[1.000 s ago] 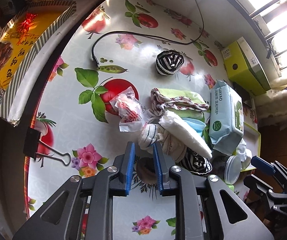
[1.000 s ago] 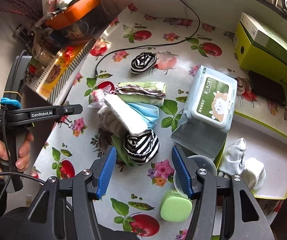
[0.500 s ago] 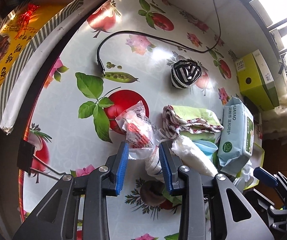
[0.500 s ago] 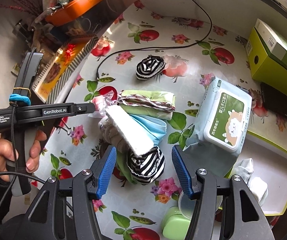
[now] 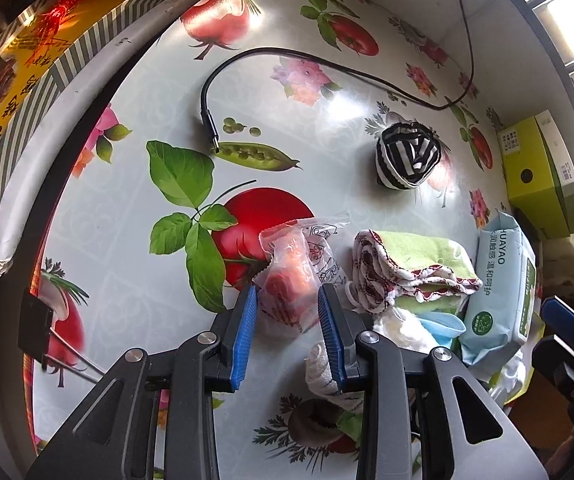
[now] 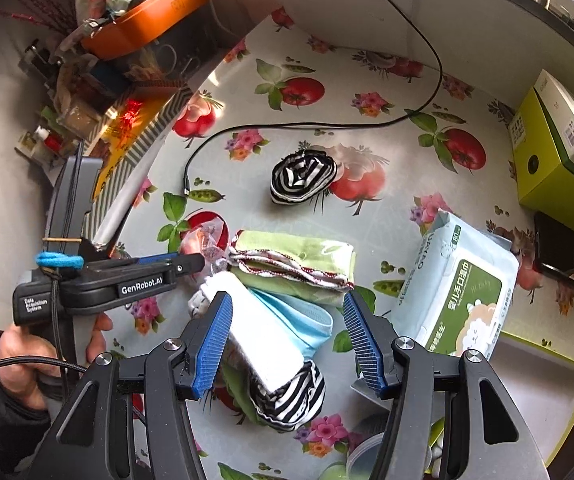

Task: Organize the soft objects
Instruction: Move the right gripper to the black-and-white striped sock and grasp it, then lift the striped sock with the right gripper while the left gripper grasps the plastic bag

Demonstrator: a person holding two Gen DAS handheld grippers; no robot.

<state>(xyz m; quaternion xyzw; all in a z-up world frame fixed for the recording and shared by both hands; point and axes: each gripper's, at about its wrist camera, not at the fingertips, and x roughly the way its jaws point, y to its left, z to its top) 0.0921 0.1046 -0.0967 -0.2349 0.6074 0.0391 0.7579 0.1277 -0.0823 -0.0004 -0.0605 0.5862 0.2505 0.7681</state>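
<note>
clear packet (image 5: 295, 280) sits between the left hand-held gripper (image 5: 289, 312) pads.

soft things heaped on the flowered tablecloth
folded green towels (image 6: 299, 264) atop a pile with white roll (image 6: 263, 340); striped sock ball (image 6: 301, 176) lies apart; clear red packet (image 5: 293, 280) beside.

Both wrist views look steeply down, close over the desk (image 5: 119, 208); shared: folded cloth pile (image 5: 415, 264), striped bundle (image 6: 301, 176).

Left tool (image 5: 287, 322) jaws just widened, straddling clear packet (image 5: 295, 280); folded cloths (image 5: 411, 268) just right.
</note>
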